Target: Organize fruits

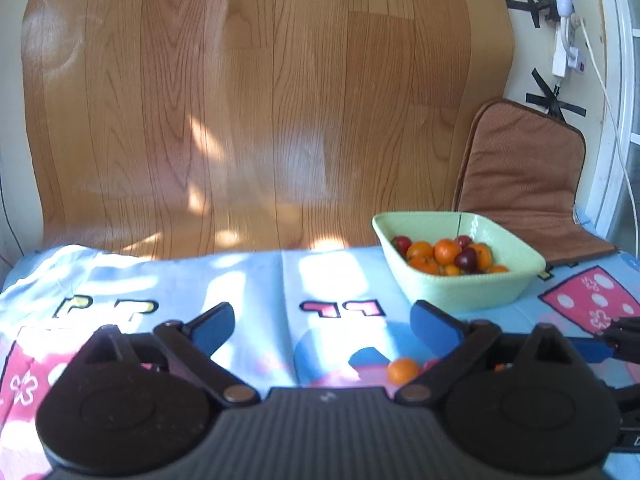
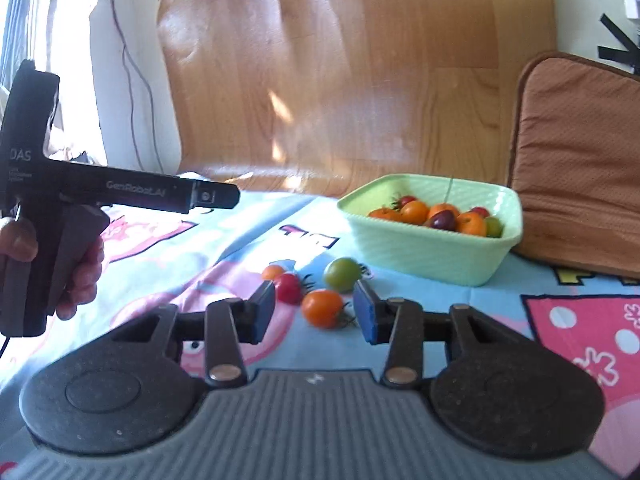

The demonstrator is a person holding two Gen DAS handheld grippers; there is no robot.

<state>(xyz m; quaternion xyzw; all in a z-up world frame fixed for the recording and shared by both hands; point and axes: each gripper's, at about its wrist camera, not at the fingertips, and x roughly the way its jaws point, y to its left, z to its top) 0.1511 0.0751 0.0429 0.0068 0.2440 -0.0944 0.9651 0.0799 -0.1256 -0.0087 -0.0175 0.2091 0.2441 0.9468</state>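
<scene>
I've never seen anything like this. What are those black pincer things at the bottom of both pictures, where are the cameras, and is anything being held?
There is no robot here: a person holds a hand-operated two-finger gripper in each hand, each with its own camera looking forward along the fingers. One picture comes from the left gripper, the other from the right gripper; the right view also shows the person's hand on the left tool. A green bowl of small fruits stands on a cartoon-printed cloth. Loose beside it lie an orange fruit, a green one, a red one and a small orange one. Both grippers are open and hold nothing.
</scene>
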